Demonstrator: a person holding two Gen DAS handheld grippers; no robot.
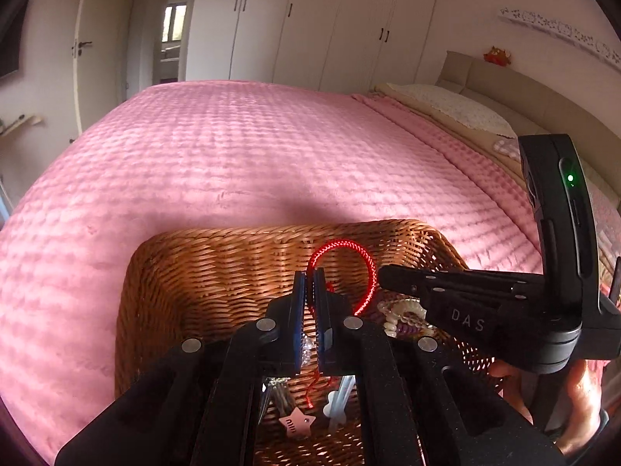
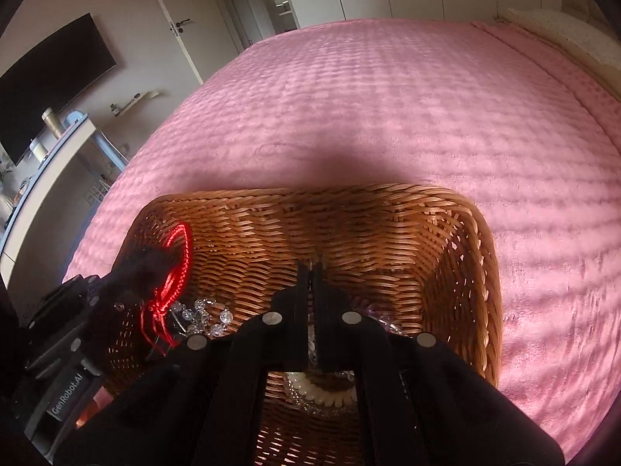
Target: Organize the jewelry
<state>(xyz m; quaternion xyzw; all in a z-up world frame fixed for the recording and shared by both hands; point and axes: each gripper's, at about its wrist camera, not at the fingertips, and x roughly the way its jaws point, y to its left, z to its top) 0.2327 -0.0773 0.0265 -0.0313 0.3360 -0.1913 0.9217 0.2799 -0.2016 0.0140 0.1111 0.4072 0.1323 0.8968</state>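
Red cord bracelet point(image 1: 363, 272) pinched over a wicker basket point(image 1: 217, 256) on a pink bed.

The left gripper point(image 1: 309, 277) is clenched on the one red bracelet, its loop arching above the basket interior; the right gripper point(image 2: 310, 272), jaws pressed together with nothing visibly between them, hangs inside the same basket. Below lie one clear bead string point(image 2: 202, 314), one pearl-like bracelet point(image 2: 322, 392) and one pink star charm point(image 1: 297, 421). The single basket sits on a pink quilted bedspread point(image 1: 233, 147); white wardrobes point(image 1: 310, 19), one pillow point(image 1: 450, 108) and one dark wall screen point(image 2: 46, 81) surround it.
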